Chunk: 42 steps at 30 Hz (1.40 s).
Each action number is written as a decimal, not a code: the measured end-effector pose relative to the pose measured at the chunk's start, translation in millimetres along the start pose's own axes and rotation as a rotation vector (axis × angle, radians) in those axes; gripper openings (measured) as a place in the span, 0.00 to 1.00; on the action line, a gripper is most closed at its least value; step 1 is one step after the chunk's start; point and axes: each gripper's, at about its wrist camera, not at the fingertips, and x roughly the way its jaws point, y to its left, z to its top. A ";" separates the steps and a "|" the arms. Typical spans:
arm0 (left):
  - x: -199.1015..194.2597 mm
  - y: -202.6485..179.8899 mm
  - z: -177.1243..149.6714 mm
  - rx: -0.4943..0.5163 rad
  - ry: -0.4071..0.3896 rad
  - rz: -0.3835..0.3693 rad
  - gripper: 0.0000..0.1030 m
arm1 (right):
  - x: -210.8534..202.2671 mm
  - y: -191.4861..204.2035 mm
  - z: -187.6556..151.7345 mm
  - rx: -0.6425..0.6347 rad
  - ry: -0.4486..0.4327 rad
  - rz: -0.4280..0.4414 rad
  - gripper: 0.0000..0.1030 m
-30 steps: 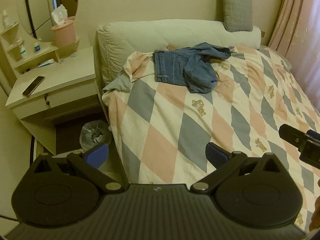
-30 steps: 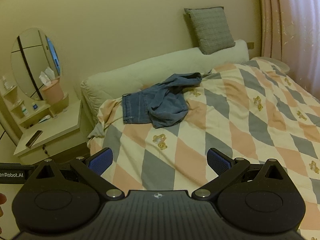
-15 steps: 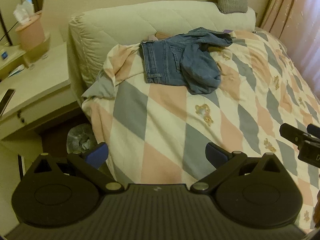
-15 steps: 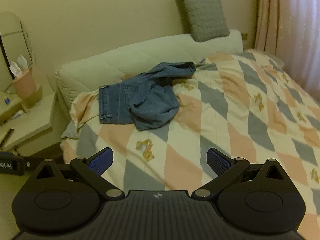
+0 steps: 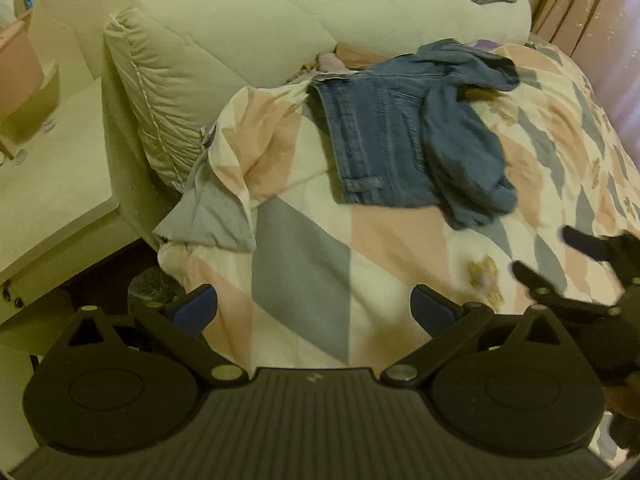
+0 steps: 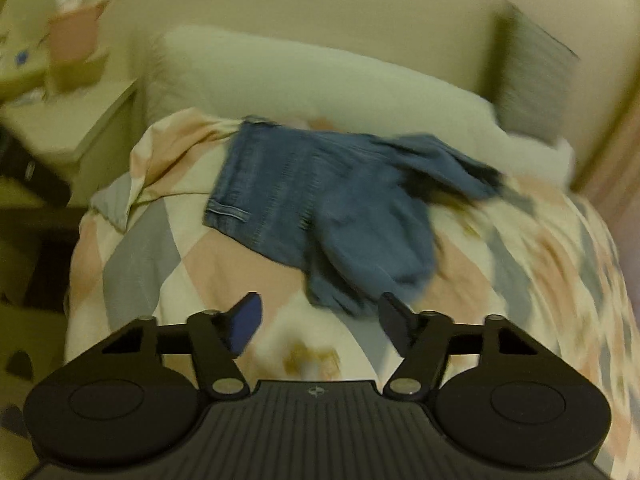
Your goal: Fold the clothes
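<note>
Both claws sit apart, gripping nothing. Our left claw [image 5: 314, 308] has its jaws spread wide, w/ blue pads; one pad [image 5: 196, 310] hangs past the bed's corner, the other [image 5: 430, 312] is over the quilt [image 5: 304, 264]. Our right claw [image 6: 318, 322] is open too, but narrower, its jaws angled inward; its view is badly motion-blurred, so fine detail is lost there.

Jeans [image 5: 404, 140] lie crumpled on the quilt ahead of both claws, not touched by either. From the left claw they're well ahead and a bit to the right; waistband end faces left, flat-ish, w/ a belt loop showing, while the legs are bunched in a heap on the right, one leg trailing back toward the headboard [image 5: 260, 44]. From the right claw the jeans [image 6: 320, 208] are much nearer: the bunched hem sits just ahead of the gap between the jaws, approx centred, maybe just over the right tip; blur stops us telling if there's contact.

Right claw also shows in the left view [image 5: 560, 256], low on the right, over the quilt, near the jeans' heap.

Left of the left claw: nightstand [image 5: 52, 184]. Quilt corner is folded back, grey underside up, btw nightstand and jeans. Curtain [image 5: 600, 20] is far right; cushion [image 6: 528, 80] rests on the headboard, ahead-right of the right claw.
</note>
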 end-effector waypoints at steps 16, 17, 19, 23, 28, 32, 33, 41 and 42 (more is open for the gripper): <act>103.2 37.5 73.4 -0.017 0.084 -0.033 0.92 | 174.6 90.9 6.5 -0.670 -0.057 -0.131 0.52; 106.3 37.7 76.5 -0.011 0.081 -0.041 0.92 | 176.9 90.3 6.1 -0.685 -0.068 -0.129 0.48; 111.1 37.0 82.4 0.006 0.068 -0.065 0.92 | 173.4 77.7 13.5 -0.629 -0.065 -0.074 0.26; 117.6 33.1 91.8 0.050 0.044 -0.098 0.90 | 142.4 33.5 36.5 -0.411 -0.086 0.030 0.10; 129.0 14.2 97.9 0.138 0.023 -0.133 0.86 | 104.2 -73.1 68.6 0.093 -0.125 0.070 0.07; 145.9 -13.6 104.0 0.194 0.005 -0.165 0.77 | 103.0 -132.8 77.7 0.352 -0.142 0.091 0.07; 150.3 -19.2 106.8 0.199 0.000 -0.178 0.76 | 104.1 -143.9 78.3 0.400 -0.142 0.086 0.07; 184.6 -53.3 127.3 0.211 -0.027 -0.241 0.80 | 113.8 -203.2 74.2 0.602 -0.126 0.095 0.07; 192.2 -57.0 127.7 0.194 -0.020 -0.256 0.81 | 116.3 -202.9 74.9 0.587 -0.121 0.102 0.07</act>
